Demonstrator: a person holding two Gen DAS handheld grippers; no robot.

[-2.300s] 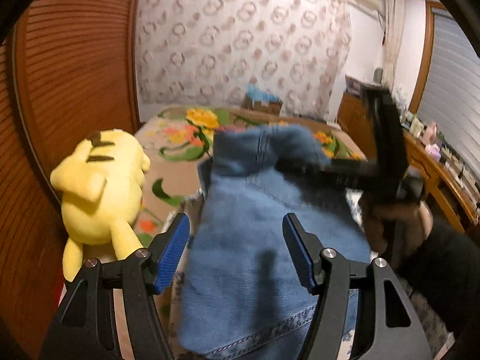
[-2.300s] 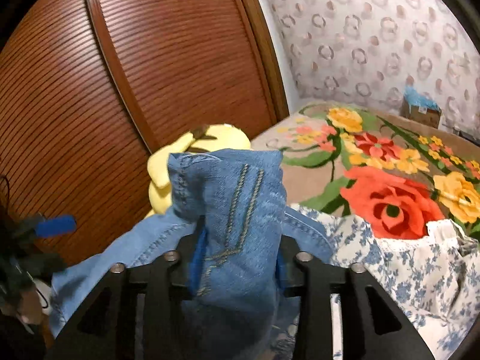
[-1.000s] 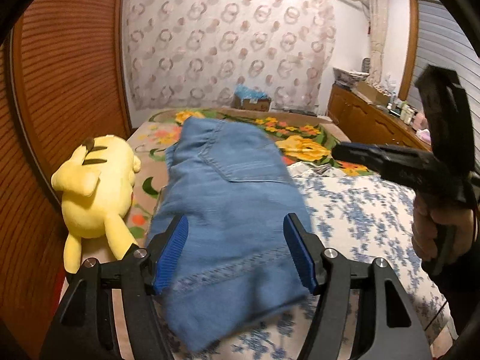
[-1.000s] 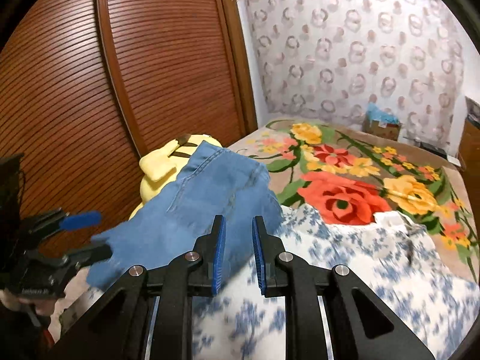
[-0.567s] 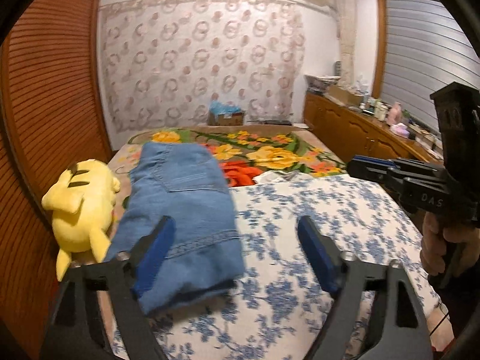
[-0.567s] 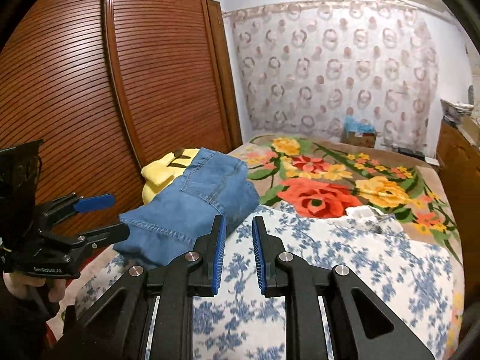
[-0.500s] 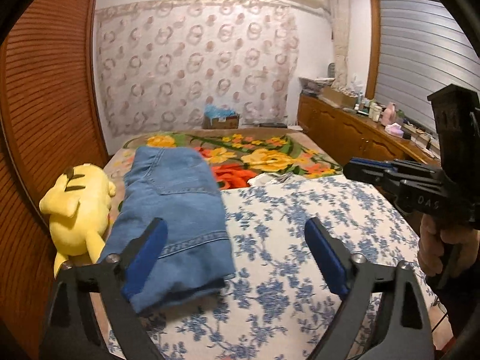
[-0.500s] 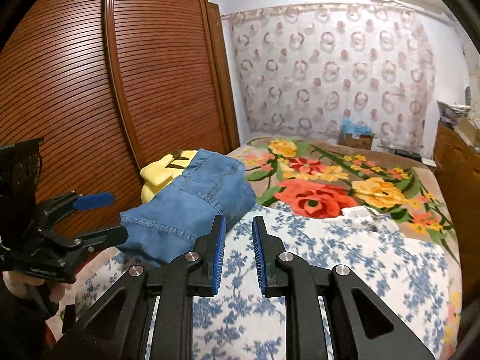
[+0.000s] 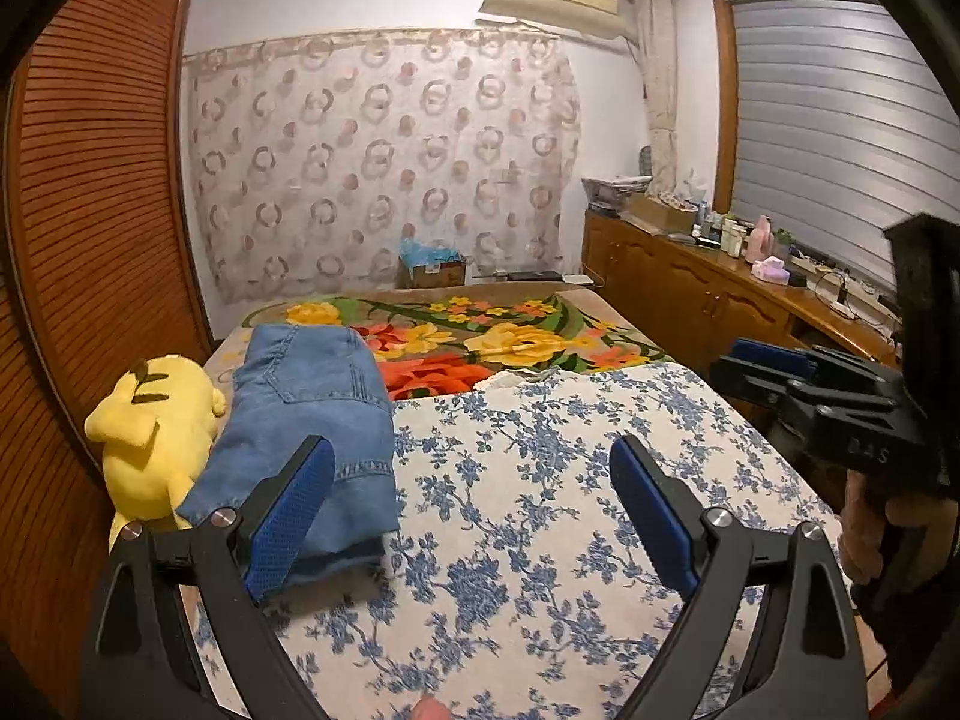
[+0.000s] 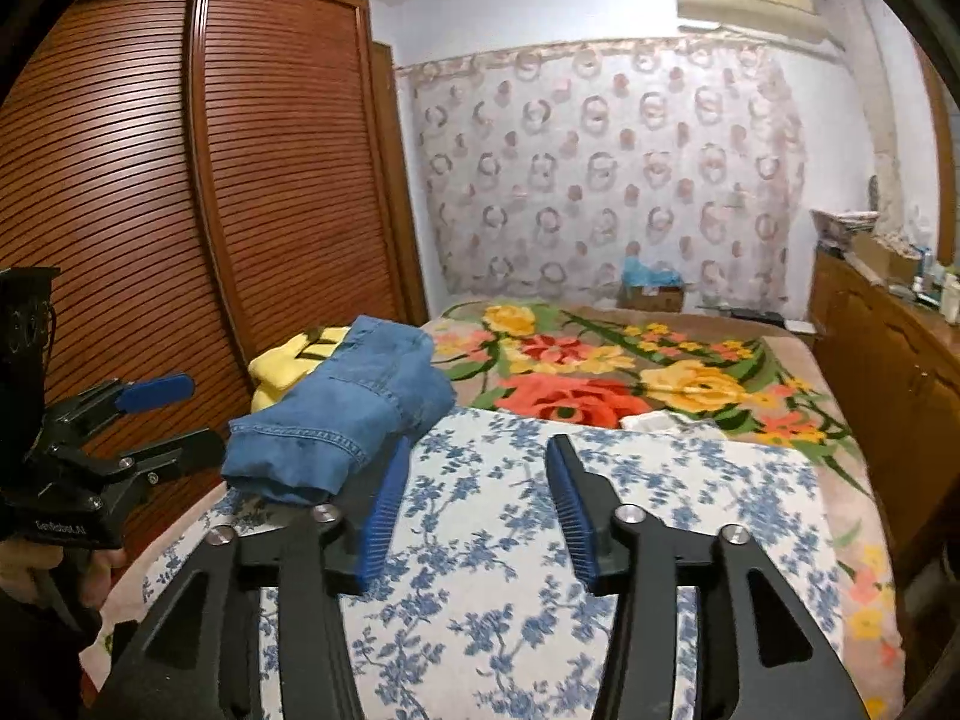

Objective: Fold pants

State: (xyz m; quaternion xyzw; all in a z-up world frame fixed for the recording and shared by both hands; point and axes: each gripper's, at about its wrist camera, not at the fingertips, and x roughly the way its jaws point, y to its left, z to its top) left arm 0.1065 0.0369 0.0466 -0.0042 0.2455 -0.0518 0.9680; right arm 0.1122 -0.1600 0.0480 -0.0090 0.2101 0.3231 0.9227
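Observation:
The folded blue jeans [image 9: 312, 420] lie on the left side of the bed, beside a yellow plush toy [image 9: 150, 426]. They also show in the right wrist view [image 10: 348, 414]. My left gripper [image 9: 474, 480] is open and empty, held back above the blue-flowered sheet [image 9: 540, 480]. My right gripper [image 10: 477, 480] is open and empty, right of the jeans and apart from them. The right gripper also shows at the right edge of the left wrist view [image 9: 774, 366], and the left gripper shows at the left of the right wrist view [image 10: 162, 414].
A flowered blanket [image 9: 480, 330] covers the far half of the bed. A slatted wooden wardrobe [image 10: 180, 210] stands close on the left. A wooden dresser [image 9: 720, 300] with small items runs along the right wall. A cardboard box [image 9: 432, 267] sits beyond the bed.
The right gripper let go of the jeans, which now lie folded on the bed. Both grippers pulled back from them. The left opened wider, and the right went from shut to open.

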